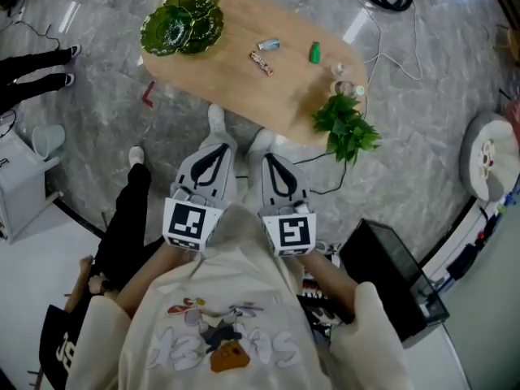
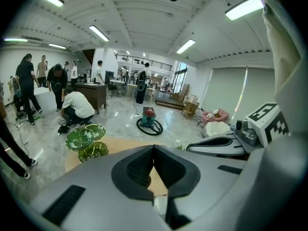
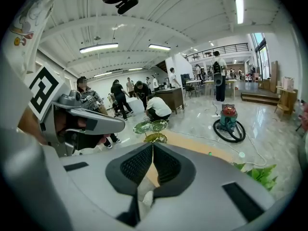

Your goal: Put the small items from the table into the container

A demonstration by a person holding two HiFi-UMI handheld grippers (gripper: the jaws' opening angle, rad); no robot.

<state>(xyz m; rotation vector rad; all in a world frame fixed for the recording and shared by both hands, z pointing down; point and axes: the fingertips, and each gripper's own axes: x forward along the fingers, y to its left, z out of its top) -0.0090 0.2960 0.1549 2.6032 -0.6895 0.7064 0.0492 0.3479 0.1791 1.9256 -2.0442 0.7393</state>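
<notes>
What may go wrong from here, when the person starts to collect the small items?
The left gripper and right gripper are both shut; unless opened first, they may push the candy instead of taking it. The plant stands at the table edge close to the green item; a reach there may tip it.

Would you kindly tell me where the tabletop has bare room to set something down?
The table is barest along its near edge, between the green dishes and the plant, in front of the wrapped snack. Its right end is crowded: green bottle, glass pieces and plant sit close.
</notes>
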